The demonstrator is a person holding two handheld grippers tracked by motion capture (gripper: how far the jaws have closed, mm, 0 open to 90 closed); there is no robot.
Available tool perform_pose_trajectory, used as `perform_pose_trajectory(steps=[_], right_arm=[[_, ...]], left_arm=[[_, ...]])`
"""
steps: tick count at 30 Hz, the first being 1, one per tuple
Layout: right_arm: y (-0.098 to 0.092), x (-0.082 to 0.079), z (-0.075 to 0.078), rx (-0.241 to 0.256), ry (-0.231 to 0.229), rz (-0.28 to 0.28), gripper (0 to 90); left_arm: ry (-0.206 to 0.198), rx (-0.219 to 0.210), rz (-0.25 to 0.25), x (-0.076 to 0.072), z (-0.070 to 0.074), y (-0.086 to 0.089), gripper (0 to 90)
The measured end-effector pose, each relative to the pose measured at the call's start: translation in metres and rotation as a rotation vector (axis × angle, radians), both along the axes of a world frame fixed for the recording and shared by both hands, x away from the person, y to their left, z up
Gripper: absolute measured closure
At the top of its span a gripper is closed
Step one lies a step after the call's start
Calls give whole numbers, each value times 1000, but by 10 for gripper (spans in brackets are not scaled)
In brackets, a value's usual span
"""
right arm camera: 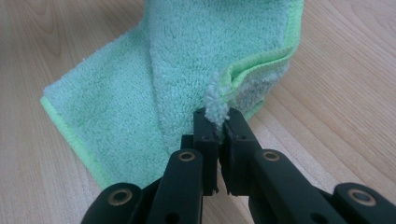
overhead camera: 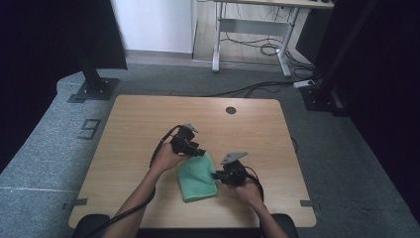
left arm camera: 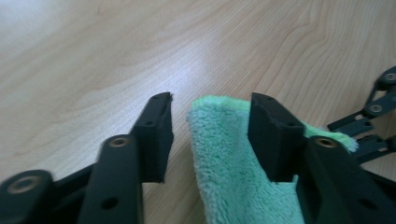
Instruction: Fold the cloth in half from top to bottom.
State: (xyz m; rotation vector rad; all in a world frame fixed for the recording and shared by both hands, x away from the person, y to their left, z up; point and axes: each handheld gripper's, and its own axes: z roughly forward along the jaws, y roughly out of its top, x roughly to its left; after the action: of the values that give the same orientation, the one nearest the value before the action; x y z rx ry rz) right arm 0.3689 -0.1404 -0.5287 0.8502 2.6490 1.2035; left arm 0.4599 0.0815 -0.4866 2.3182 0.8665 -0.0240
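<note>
Right gripper view: the right gripper point(right arm camera: 217, 125) has its fingers point(right arm camera: 205, 140) pressed together on a tuft at the near edge of the green cloth point(right arm camera: 187, 79), which runs away from them over the desk point(right arm camera: 341, 93). Left gripper view: the left gripper point(left arm camera: 210, 135) has fingers point(left arm camera: 156, 135) spread, straddling the cloth's far corner without pinching it. High view: cloth lies folded between both hands, long axis running toward the person; the next move likely depends on the left fingers closing on that corner.

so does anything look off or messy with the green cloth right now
Nothing is damaged or spilled. The green cloth lies loosely folded and askew on the table, its layers not lined up. The right gripper is shut on a bunched edge of it, while the left gripper is open around another corner.
</note>
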Motion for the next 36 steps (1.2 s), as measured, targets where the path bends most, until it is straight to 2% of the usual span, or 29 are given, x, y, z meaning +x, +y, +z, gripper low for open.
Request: perform_pose_trajectory(steps=[1,2,4,6,10,12,17,20,23,28,33,36], right_arm=[[0,0,0,0,2,0,847],[0,0,0,0,4,-1,847],[0,0,0,1,2,-1,846],[0,0,0,2,-1,0,844],[-2,0,2,14,-2,-7,830],[-4,0,3,21,-6,-12,822],[-5,0,5,35,-9,-20,802],[-4,-1,7,36,-10,-17,789],[-4,-3,9,37,-16,-11,783],[-5,-6,9,39,-9,-5,769],[-5,-10,8,35,5,8,769],[-1,-15,6,21,20,30,803]], left_arm=[[15,3,-6,1,-2,-1,587],[27,9,-28,0,-3,-3,718],[26,16,-39,-1,-3,-4,830],[5,22,-52,-4,1,-5,851],[-43,13,-68,-15,16,-2,854],[-68,-7,-73,-23,23,2,851],[-100,-56,-63,-44,27,18,844],[-117,-65,-59,-56,24,27,836],[-119,-87,-49,-69,21,35,827],[-118,-100,-43,-89,11,45,815],[-124,-77,-33,-108,-4,50,806],[-126,-56,-24,-117,-14,53,790]])
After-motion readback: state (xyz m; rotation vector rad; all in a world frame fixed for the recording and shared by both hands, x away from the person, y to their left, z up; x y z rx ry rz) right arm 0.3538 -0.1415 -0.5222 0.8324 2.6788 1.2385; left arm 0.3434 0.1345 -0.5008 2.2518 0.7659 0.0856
